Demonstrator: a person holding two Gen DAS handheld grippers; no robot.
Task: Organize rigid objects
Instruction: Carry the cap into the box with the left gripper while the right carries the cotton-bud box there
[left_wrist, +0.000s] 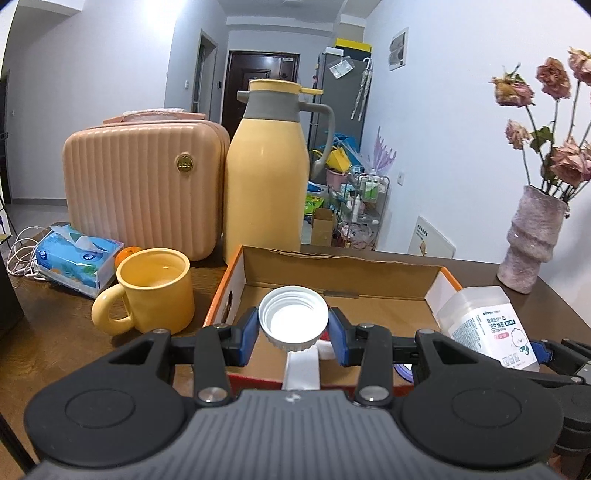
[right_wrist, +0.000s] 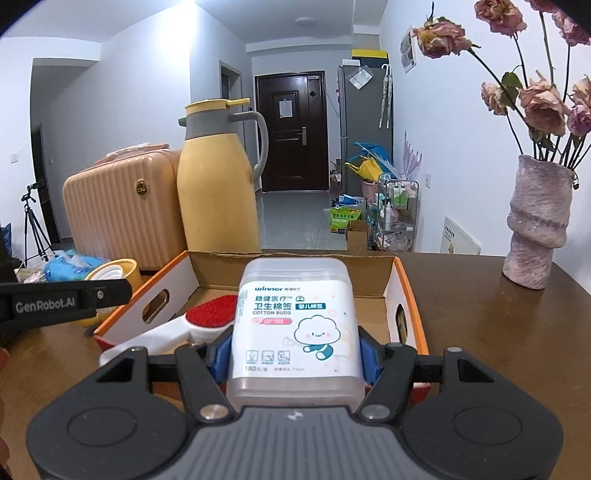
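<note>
My left gripper (left_wrist: 293, 332) is shut on a white screw cap (left_wrist: 293, 317), open side toward the camera, held over the near edge of the cardboard box (left_wrist: 343, 269). My right gripper (right_wrist: 293, 354) is shut on a clear cotton buds box (right_wrist: 295, 325) with a white label, held above the same cardboard box (right_wrist: 410, 295); it also shows in the left wrist view (left_wrist: 484, 325) at the right. A white-handled brush with a red pad (right_wrist: 212, 314) lies inside the box at its left; its handle shows under the cap (left_wrist: 301, 369).
A yellow mug (left_wrist: 155, 291), a blue tissue pack (left_wrist: 77, 258), a peach ribbed case (left_wrist: 144, 192) and a tall yellow thermos jug (left_wrist: 266, 177) stand left of and behind the box. A pink vase with dried roses (right_wrist: 535, 221) stands at the right on the brown table (right_wrist: 498, 332).
</note>
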